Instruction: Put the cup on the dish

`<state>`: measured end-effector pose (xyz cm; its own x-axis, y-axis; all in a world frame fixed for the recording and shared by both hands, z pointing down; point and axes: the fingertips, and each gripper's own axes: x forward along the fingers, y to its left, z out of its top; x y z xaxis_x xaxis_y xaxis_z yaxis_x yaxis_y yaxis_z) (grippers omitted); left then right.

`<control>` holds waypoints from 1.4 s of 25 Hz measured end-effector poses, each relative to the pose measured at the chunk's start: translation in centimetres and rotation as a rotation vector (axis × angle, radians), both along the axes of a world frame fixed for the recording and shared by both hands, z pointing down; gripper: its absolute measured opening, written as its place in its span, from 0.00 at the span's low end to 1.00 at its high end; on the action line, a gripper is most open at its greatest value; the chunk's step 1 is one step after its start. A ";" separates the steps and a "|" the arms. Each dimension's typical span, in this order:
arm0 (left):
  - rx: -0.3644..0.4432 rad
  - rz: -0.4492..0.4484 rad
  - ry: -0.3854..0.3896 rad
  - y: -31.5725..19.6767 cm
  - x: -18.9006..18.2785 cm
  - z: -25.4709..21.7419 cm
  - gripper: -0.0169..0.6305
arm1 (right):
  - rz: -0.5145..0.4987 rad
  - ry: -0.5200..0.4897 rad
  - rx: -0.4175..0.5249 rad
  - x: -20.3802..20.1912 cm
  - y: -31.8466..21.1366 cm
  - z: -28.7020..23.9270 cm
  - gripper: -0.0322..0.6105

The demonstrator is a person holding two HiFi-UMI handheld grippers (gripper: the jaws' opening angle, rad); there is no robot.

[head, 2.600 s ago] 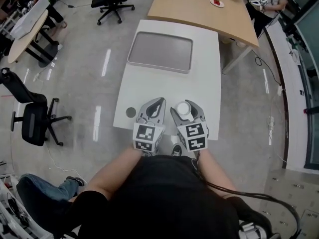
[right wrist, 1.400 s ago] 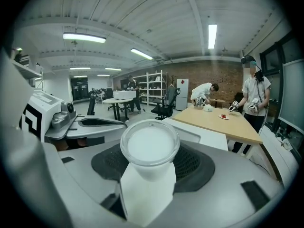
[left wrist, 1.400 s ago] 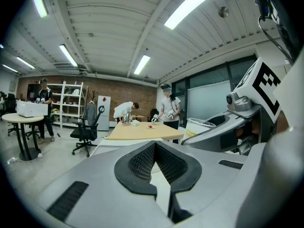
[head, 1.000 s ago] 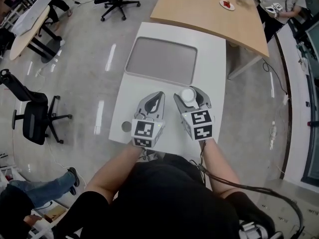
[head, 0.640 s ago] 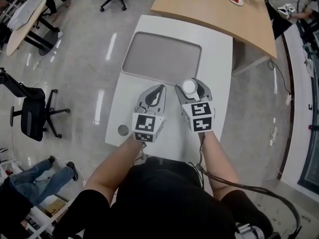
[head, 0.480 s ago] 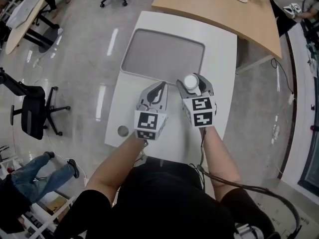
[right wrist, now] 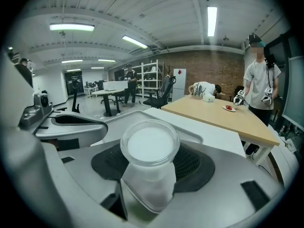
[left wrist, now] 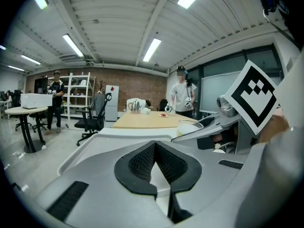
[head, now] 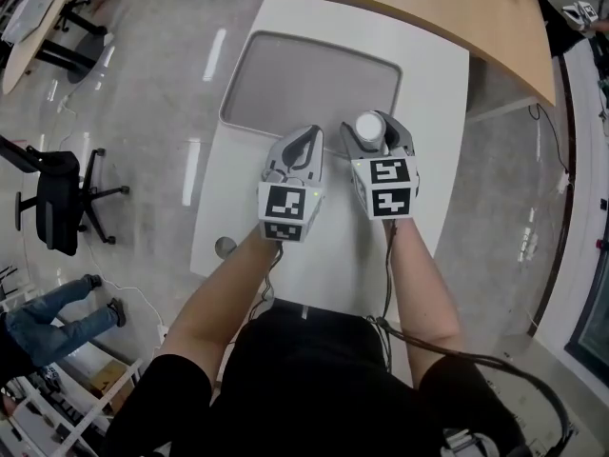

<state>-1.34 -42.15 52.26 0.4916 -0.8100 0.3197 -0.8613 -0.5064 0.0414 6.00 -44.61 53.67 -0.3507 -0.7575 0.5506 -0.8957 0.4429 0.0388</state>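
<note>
White table [head: 433,112], wooden table [head: 447,8] butting its far end. Grey rectangular dish [head: 304,79] lies flat on the white table's far half. Left tongs [head: 304,139] closed tip to tip, nothing between them, sitting over the dish's near edge. Right tongs [head: 373,131] just beside them, clamped on the cup [right wrist: 149,167]. The cup is clear plastic with white contents, upright and gripped by its lower body, at the dish's near right corner. Small grey disc [head: 225,247] near the table's left edge, well apart.
</note>
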 end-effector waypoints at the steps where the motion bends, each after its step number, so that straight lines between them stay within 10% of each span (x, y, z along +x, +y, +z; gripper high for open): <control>1: 0.000 0.001 -0.002 -0.5 0.2 0.3 0.04 | -0.001 0.001 0.002 0.1 -0.4 0.2 0.43; 35: 0.026 -0.103 -0.022 -8.6 -0.9 5.7 0.04 | -0.045 0.011 0.005 -2.2 -10.8 5.5 0.43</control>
<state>-2.26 -50.75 57.97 0.3987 -0.8640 0.3074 -0.9093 -0.4161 0.0100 3.78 -55.37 59.16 -0.3783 -0.7442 0.5506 -0.8745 0.4823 0.0509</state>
